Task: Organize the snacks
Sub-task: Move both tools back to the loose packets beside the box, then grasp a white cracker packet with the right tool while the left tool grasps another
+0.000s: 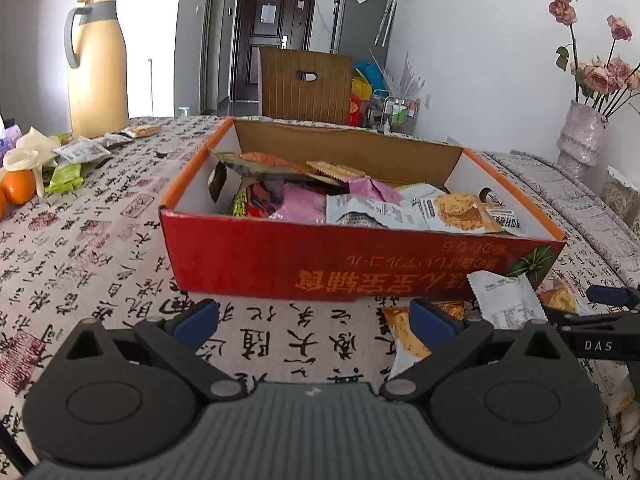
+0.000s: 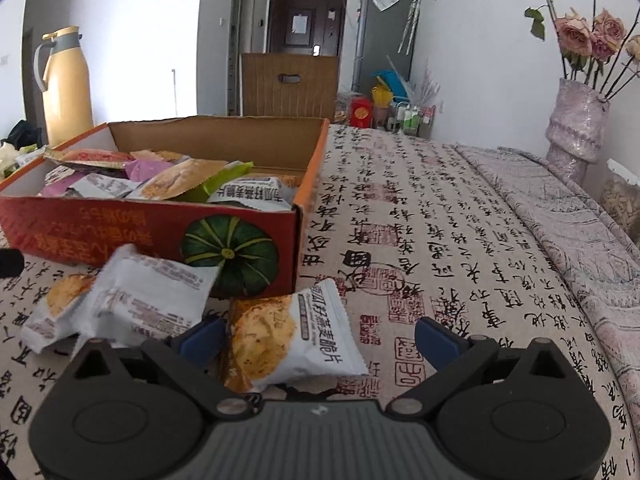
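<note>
While its blue-padded fingers stand spread wide, the right hand-held gripper [image 2: 316,334] holds nothing; a white snack packet printed with a golden cracker [image 2: 286,340] lies between the fingers on the surface [image 2: 460,248], close to the left finger. Whether it touches that pad cannot be told. Black Chinese characters run along the packet's white edge, too distorted to read surely. Just to its left, two more white snack packets [image 2: 132,300] lean against the red cardboard box with orange rim [image 2: 120,232], which bears a green pumpkin picture and upside-down orange Chinese lettering.

The left hand-held gripper [image 1: 314,314] is likewise wide open and empty, hovering over the calligraphy-printed cloth before the box's front wall [image 1: 320,260]. In its view the right gripper's arm shows the letters "DAS". The box is filled with mixed snack packets [image 1: 360,204], pink, white and orange. Farther left a small pile of loose packets [image 1: 80,152] lies beside oranges [image 1: 18,188] and a tall yellow thermos jug with grey handle [image 1: 96,68].
</note>
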The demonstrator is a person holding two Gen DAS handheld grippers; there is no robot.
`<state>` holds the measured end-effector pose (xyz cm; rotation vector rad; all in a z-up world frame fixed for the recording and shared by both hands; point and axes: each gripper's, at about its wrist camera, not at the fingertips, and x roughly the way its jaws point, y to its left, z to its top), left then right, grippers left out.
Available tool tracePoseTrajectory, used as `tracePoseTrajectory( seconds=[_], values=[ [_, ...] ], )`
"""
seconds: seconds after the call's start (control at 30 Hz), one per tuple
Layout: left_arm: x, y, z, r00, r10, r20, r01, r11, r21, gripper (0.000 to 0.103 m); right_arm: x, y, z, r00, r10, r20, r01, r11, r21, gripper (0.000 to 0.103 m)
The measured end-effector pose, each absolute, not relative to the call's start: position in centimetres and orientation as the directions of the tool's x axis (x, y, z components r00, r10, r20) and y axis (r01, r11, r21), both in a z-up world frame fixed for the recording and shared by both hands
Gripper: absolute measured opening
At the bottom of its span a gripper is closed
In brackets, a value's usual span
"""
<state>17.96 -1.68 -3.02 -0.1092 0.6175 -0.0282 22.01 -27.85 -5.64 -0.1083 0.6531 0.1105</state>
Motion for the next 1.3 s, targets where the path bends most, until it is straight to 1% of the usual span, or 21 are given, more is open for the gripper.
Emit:
tracePoseTrajectory(
  seconds=[0.07, 0.1, 0.13, 0.17, 0.2, 0.23, 0.27, 0.3, 0.33, 0.37, 0.4, 0.6, 0.93, 1.2, 1.3],
  values=[
    [17.9, -1.6, -3.1, 0.816, -0.062, -0.575, -0.007, 0.993, -0.117, 0.103, 22.1, -27.9, -5.6, 0.789, 0.083, -0.608, -0.146, 0.988, -0.056, 0.093],
    [17.9, -1.6, -3.1, 0.816, -0.063, -0.575, -0.006, 0.993, -0.118, 0.103, 22.0, -27.9, -5.6, 0.789, 0.095, -0.607, -0.156, 0.987, -0.048, 0.087],
    [17.9, -1.6, -3.1, 0.815, -0.064, -0.576, -0.006, 0.993, -0.119, 0.103, 21.9, -27.9, -5.6, 0.790, 0.103, -0.605, -0.163, 0.986, -0.046, 0.078],
    [18.0, -1.6, -3.2, 0.814, -0.064, -0.578, -0.006, 0.993, -0.119, 0.103, 21.9, -27.8, -5.6, 0.791, 0.109, -0.602, -0.170, 0.984, -0.046, 0.073],
    [18.0, -1.6, -3.2, 0.813, -0.064, -0.579, -0.006, 0.993, -0.118, 0.103, 21.8, -27.8, -5.6, 0.792, 0.118, -0.599, -0.180, 0.983, -0.044, 0.064],
    [18.0, -1.7, -3.2, 0.812, -0.065, -0.580, -0.005, 0.993, -0.117, 0.103, 21.7, -27.7, -5.5, 0.792, 0.131, -0.597, -0.193, 0.980, -0.040, 0.061],
    [18.0, -1.7, -3.3, 0.811, -0.065, -0.581, -0.004, 0.993, -0.116, 0.103, 21.6, -27.6, -5.5, 0.793, 0.136, -0.594, -0.200, 0.979, -0.043, 0.060],
    [18.0, -1.7, -3.3, 0.812, -0.064, -0.581, -0.005, 0.993, -0.116, 0.103, 21.5, -27.4, -5.5, 0.794, 0.138, -0.592, -0.205, 0.978, -0.047, 0.056],
    [18.0, -1.7, -3.3, 0.812, -0.064, -0.581, -0.004, 0.993, -0.116, 0.103, 21.4, -27.3, -5.4, 0.794, 0.147, -0.590, -0.214, 0.976, -0.045, 0.050],
    [18.0, -1.7, -3.3, 0.811, -0.064, -0.581, -0.005, 0.993, -0.115, 0.103, 21.2, -27.3, -5.4, 0.797, 0.156, -0.584, -0.222, 0.974, -0.043, 0.046],
    [18.0, -1.7, -3.3, 0.811, -0.063, -0.582, -0.005, 0.993, -0.115, 0.103, 21.0, -27.2, -5.3, 0.802, 0.159, -0.576, -0.225, 0.973, -0.045, 0.044],
    [18.1, -1.8, -3.5, 0.809, -0.052, -0.586, -0.012, 0.994, -0.106, 0.103, 20.3, -27.5, -4.8, 0.828, 0.165, -0.536, -0.221, 0.974, -0.041, 0.040],
    [18.0, -2.6, -2.6, 0.793, -0.030, -0.608, -0.019, 0.997, -0.073, 0.103, 18.8, -29.3, -3.9, 0.889, 0.156, -0.430, -0.163, 0.986, 0.022, 0.040],
    [18.6, -6.1, -2.2, 0.783, -0.047, -0.620, 0.037, 0.999, -0.029, 0.103, 18.5, -29.8, -3.7, 0.903, 0.151, -0.401, -0.149, 0.988, 0.038, 0.040],
    [19.2, -7.6, -2.6, 0.767, -0.038, -0.640, 0.048, 0.999, -0.001, 0.103, 18.5, -30.0, -3.7, 0.905, 0.153, -0.397, -0.146, 0.988, 0.047, 0.040]
  ],
)
